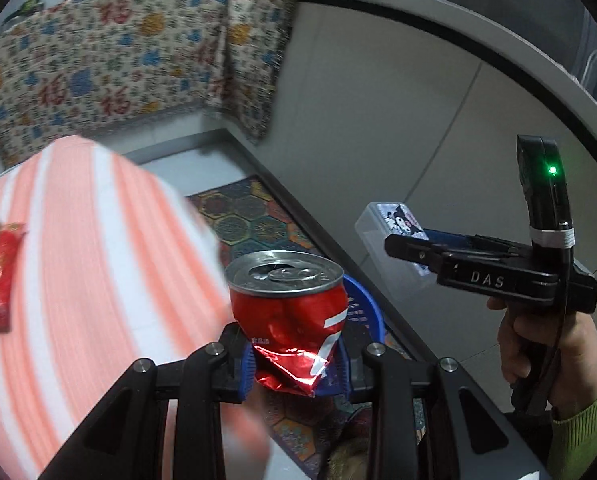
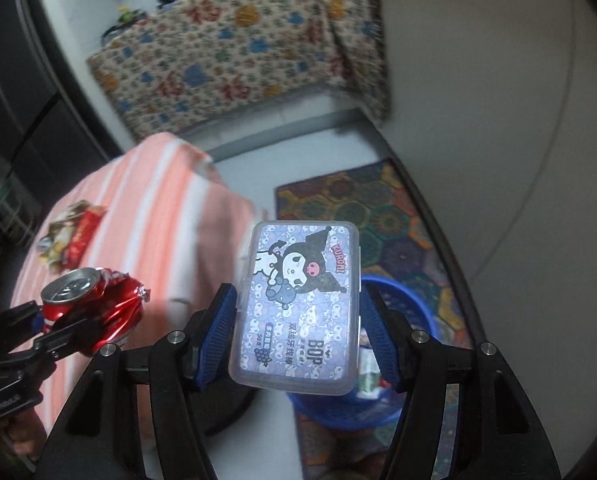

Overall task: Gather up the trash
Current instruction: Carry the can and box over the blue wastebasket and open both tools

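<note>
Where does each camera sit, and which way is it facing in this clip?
Left wrist: on the left gripper, looking down over its crushed red can; the right gripper and hand show.
Right wrist: on the right gripper, looking down over its cartoon-printed plastic box; the left gripper shows.
Shared: both held items, blue basket, striped cloth.

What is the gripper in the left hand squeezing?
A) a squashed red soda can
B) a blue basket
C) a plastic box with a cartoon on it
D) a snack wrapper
A: the left gripper is shut on the crushed red soda can, dented between its blue pads.
</note>
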`<action>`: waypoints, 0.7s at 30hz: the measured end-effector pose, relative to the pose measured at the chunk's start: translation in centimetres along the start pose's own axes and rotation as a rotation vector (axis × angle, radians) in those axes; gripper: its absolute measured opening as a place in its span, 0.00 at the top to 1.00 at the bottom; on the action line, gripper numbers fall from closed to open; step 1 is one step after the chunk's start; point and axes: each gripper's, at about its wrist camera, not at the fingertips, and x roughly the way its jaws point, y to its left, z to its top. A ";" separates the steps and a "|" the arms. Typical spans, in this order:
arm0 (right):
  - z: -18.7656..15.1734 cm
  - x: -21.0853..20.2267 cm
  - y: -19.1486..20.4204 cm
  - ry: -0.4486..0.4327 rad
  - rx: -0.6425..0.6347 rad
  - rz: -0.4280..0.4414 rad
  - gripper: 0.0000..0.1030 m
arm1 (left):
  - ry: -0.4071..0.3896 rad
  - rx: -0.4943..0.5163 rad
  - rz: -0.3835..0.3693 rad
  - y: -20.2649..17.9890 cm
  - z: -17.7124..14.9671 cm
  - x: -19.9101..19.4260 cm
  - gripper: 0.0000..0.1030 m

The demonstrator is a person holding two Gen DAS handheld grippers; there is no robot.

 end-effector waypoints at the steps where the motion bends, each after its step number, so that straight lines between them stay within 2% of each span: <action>1: -0.1 0.0 -0.6 0.006 0.008 -0.005 0.37 | 0.008 0.006 -0.006 -0.6 0.3 1.0 0.69; 8: 0.1 1.0 -4.9 0.039 0.084 -0.029 0.37 | 0.076 0.030 -0.026 -3.3 1.1 8.1 0.69; 17: 0.0 1.6 -6.2 0.047 0.131 -0.013 0.36 | 0.108 0.049 -0.016 -3.6 1.3 11.8 0.68; 19: 0.1 2.0 -6.4 0.050 0.145 -0.015 0.36 | 0.119 0.052 -0.036 -3.6 1.4 12.8 0.57; 20: 0.1 2.0 -6.5 0.049 0.154 -0.015 0.34 | 0.124 0.051 -0.043 -3.7 1.2 13.0 0.41; 21: 0.0 1.9 -6.6 0.047 0.163 -0.014 0.29 | 0.119 0.051 -0.035 -3.7 1.2 13.2 0.31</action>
